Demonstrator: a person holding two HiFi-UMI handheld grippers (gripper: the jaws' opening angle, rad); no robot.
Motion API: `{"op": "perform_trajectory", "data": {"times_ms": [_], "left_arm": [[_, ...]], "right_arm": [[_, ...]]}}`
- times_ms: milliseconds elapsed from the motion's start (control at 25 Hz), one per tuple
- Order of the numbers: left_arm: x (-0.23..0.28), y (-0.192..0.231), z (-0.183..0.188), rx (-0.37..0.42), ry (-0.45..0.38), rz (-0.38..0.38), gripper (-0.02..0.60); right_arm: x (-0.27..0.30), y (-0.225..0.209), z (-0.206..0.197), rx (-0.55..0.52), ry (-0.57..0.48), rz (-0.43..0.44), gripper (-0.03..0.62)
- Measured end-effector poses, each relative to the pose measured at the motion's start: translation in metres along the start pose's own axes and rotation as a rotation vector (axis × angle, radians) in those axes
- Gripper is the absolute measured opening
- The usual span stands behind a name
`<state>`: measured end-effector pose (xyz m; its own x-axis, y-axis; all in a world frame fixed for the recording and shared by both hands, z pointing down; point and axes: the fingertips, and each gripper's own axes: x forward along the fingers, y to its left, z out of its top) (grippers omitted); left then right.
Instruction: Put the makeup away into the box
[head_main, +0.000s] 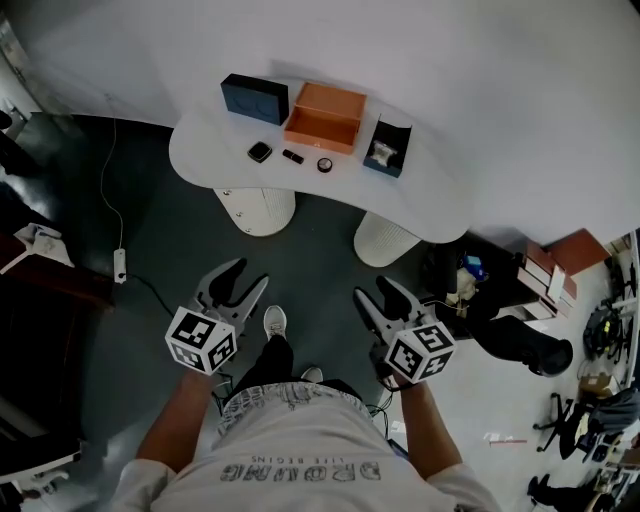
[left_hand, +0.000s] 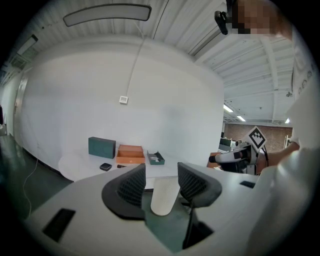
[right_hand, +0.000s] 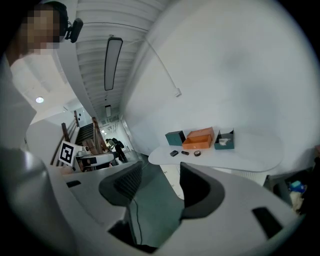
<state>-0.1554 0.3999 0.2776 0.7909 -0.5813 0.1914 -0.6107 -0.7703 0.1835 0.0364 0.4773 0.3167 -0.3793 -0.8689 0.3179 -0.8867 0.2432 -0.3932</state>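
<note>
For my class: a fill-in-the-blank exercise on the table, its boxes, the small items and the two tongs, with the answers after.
1. The open box in the middle of the row on the white table is ____ in colour.
2. With the dark box and the teal box beside it, the table bears ____ boxes.
3. Of the square compact, dark tube and round pot, the ____ one lies nearest the teal box.
4. The left tongs and right tongs, jaws open, hold ____.

Answers: orange; three; round; nothing.
</note>
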Motion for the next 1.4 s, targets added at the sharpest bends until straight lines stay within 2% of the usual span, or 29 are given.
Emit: {"op": "perform_trajectory", "data": {"times_ms": [560, 840, 1400], "left_arm": [[0.061, 0.097, 0.016, -0.024, 0.035, -0.059, 0.218], [0.083, 0.141, 0.032, -0.011, 0.034, -0.086, 0.218], [0.122, 0.193, 0.056, -0.006, 0.032, -0.138, 0.217]], "right_arm": [[0.108, -0.006, 0.031, 0.026, 0.034, -0.044, 0.247], [0.153, -0.001, 0.056, 0.018, 0.032, -0.068, 0.244], [0.207, -0.009, 0.087, 0.024, 0.019, -0.113, 0.239]]}}
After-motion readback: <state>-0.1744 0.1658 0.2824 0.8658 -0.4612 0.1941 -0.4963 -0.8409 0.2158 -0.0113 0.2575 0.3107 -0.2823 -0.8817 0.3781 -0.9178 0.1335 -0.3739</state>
